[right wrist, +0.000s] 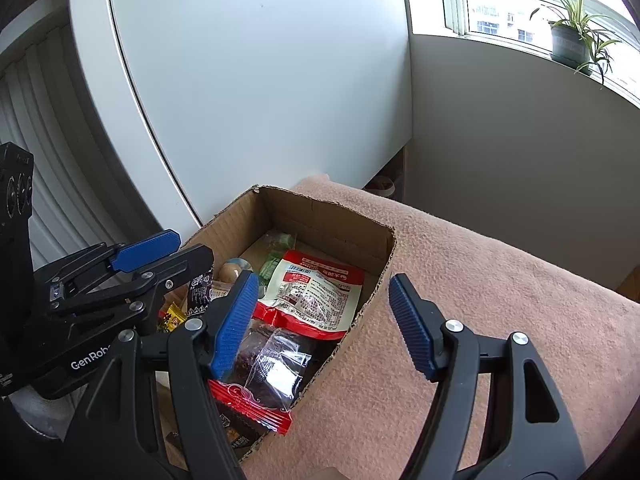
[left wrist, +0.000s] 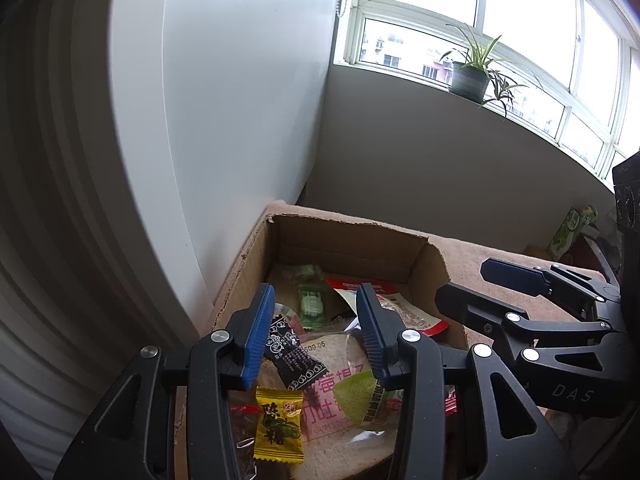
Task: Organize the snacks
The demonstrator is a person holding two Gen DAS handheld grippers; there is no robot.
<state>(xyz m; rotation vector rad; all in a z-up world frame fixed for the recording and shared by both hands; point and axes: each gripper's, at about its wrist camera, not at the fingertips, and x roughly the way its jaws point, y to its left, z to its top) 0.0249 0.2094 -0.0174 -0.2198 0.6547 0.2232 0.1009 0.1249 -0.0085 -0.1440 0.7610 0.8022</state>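
- Right gripper (left wrist: 472, 280) body, left wrist view: white letters "DAS".
- Left gripper (right wrist: 160, 256) body, right wrist view: "GenRob", cut off by a finger.
- Bread bag (left wrist: 340, 384) in the cardboard box (left wrist: 352, 240): "500 06", "GRAPES", pink Chinese characters.
- Yellow candy (left wrist: 278, 426), touching the bag's left edge: "陈", "糖".
- Other wrappers: print too small to read.

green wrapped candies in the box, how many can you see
2, both in the cardboard box toward its far end: a green candy lying flat in the middle, and a paler green candy just behind it near the back wall. More may be buried under the other packets.
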